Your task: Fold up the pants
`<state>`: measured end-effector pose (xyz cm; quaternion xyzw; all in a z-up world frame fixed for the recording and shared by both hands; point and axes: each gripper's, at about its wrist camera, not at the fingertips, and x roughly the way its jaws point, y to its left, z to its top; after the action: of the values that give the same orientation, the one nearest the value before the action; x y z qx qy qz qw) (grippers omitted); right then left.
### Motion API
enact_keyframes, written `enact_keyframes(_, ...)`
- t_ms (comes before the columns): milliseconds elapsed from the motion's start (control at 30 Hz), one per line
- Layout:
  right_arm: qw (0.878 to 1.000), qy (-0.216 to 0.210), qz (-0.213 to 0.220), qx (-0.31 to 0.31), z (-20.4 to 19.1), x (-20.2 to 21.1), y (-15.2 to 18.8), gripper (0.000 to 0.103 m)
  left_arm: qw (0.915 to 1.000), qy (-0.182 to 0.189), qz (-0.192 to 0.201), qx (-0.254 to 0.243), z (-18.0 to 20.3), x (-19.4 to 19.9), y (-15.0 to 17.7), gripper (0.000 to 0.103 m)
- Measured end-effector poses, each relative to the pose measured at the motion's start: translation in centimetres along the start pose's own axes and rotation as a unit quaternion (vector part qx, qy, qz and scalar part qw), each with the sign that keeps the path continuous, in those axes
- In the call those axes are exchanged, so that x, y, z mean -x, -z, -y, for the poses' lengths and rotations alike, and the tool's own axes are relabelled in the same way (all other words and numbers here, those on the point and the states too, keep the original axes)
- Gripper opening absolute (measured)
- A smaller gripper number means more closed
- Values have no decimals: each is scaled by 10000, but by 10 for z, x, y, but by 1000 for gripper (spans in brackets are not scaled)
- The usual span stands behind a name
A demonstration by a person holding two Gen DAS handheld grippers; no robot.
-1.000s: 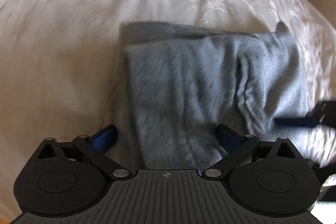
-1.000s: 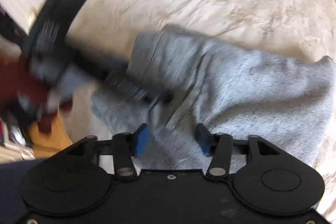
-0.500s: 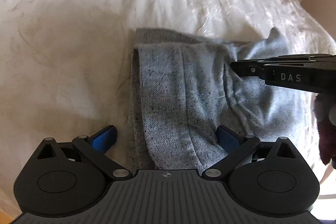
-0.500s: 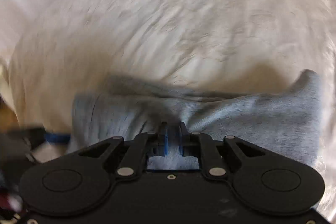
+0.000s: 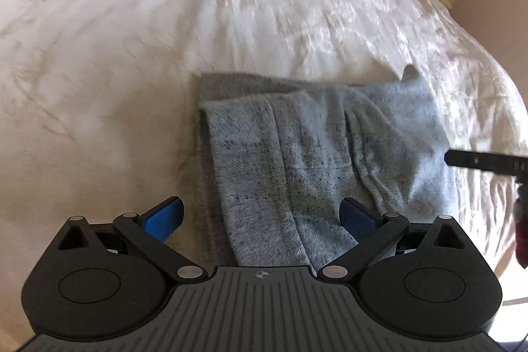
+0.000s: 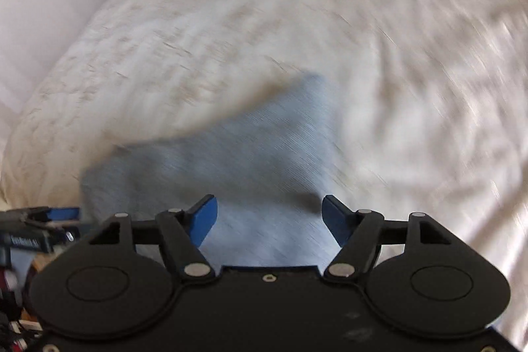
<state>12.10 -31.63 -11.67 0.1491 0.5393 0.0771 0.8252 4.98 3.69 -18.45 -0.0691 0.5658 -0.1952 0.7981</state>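
Grey knit pants (image 5: 316,160), shiny white bedspread (image 5: 165,22)

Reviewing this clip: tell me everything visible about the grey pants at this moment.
The pants are pale heathered grey, a soft knit like sweatpants fabric, folded into a compact, roughly rectangular bundle lying flat on the white bedspread. A lower layer peeks out along the far and left edges, and a small corner sticks up at the far right. Soft creases run lengthwise across the top. The left tongs straddle the near edge, open; the right tongs are open too, gripping nothing. The right wrist view is motion-blurred.
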Motion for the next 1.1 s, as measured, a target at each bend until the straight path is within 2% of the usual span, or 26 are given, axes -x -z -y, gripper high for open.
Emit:
enact_keyframes(67,9998,-41,-196,-76,12,-8,7,75,9997,124,-186,-19,0,-13,-3,102)
enact_keyframes(133,9989,-195,-352,-225,21,-16,11,88,9994,206,-276,-31,1,-23,-6,103)
enact_keyframes(367,9931,-726,-486,-784,31,-70,4,103,9982,451,-397,87,-4,-40,-22,103)
enact_keyframes(500,9906,-936,-491,-866,21,-88,-8,103,9982,483,-333,-95,-3,-42,-23,103)
enact_keyframes(667,9899,-1017,-530,-834,9,-92,-14,103,9984,482,-283,113,-3,-40,-22,103)
enact_keyframes(700,9897,-1006,-518,-877,10,-90,-13,100,9982,463,-319,183,-3,-40,-24,102)
enact_keyframes(733,9900,-956,-512,-899,14,-83,-11,80,9980,459,-331,268,-3,-39,-25,102)
enact_keyframes(767,9902,-922,-516,-917,16,-76,-10,66,9980,435,-328,318,-1,-38,-26,100)
enact_keyframes(800,9899,-915,-502,-955,18,-69,-9,41,9982,417,-296,325,0,-36,-25,86)
enact_keyframes(833,9889,-964,-460,-1029,19,-62,-9,30,9982,447,-239,310,2,-32,-25,79)
enact_keyframes(900,9900,-972,-372,-957,16,-42,-7,26,9979,519,-183,332,8,-25,-25,55)
enact_keyframes(933,9912,-963,-328,-851,10,-34,-8,25,9983,479,-132,317,11,-21,-24,50)
enact_keyframes(967,9921,-969,-275,-745,3,-27,-9,24,9989,389,-62,263,15,-17,-24,39)
enact_keyframes(1100,9913,-1183,-80,-577,-20,-5,-18,22,9982,459,149,346,17,2,-27,35)
